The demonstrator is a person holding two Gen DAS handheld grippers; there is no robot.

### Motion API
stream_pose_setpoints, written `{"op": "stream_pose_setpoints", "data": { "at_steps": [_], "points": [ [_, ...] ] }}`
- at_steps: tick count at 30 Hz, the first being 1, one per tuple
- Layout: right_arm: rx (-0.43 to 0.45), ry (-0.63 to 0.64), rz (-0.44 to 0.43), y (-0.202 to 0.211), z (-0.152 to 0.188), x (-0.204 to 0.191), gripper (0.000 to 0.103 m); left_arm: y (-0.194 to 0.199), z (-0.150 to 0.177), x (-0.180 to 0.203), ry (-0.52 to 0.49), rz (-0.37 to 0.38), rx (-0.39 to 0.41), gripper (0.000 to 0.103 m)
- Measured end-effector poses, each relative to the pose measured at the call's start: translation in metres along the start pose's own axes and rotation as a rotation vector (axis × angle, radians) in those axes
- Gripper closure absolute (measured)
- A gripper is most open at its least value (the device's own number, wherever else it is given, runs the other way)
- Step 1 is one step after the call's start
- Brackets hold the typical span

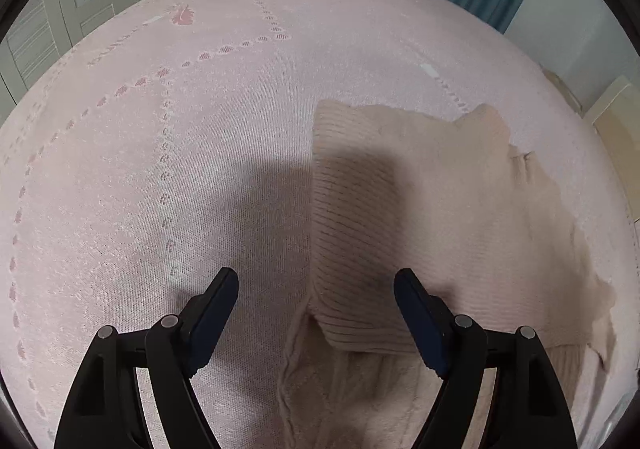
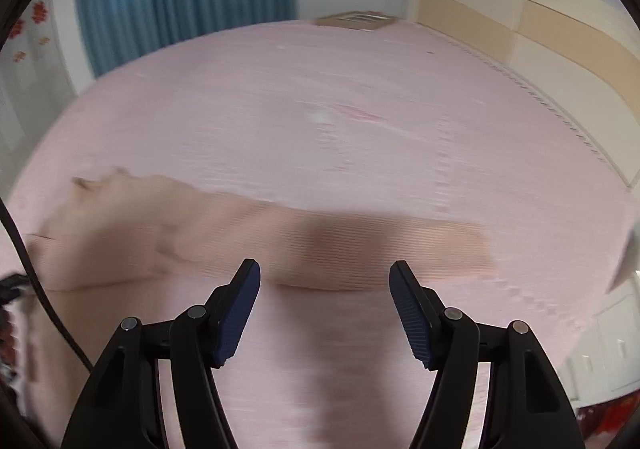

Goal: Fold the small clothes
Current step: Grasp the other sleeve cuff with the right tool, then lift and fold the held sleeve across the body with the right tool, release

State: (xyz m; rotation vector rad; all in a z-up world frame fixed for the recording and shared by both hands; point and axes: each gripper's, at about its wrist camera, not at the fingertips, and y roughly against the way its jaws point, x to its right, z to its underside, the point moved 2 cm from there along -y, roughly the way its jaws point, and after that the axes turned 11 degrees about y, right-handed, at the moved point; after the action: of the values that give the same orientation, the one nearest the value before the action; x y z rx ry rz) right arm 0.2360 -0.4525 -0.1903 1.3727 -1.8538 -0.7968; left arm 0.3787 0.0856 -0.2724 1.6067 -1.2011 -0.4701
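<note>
Pink bedspread (image 1: 160, 169) under raised (gaping) right gripper (image 2: 324, 273)

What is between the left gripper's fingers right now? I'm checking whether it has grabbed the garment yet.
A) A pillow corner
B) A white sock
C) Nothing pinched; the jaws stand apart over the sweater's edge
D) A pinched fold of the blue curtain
C: the left gripper has its jaws wide apart, with the beige knit sweater lying flat on the pink bedspread beneath, unpinched.
</note>
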Motion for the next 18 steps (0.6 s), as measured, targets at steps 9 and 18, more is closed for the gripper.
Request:
{"op": "stream_pose_setpoints", "data": {
  "at_steps": [9, 18],
  "points": [
    [-0.121, -0.247, -0.108, -0.091, 0.061, 0.073, 0.036, 0.001, 0.007, 0.012, -0.015, 0.049, 0.05, 0.021],
    [-0.051, -0.377, -0.15, -0.121, 0.053, 0.102, 0.031, -0.002, 0.013, 0.022, -0.067, 0.003, 0.104, 0.021]
  ]
}}
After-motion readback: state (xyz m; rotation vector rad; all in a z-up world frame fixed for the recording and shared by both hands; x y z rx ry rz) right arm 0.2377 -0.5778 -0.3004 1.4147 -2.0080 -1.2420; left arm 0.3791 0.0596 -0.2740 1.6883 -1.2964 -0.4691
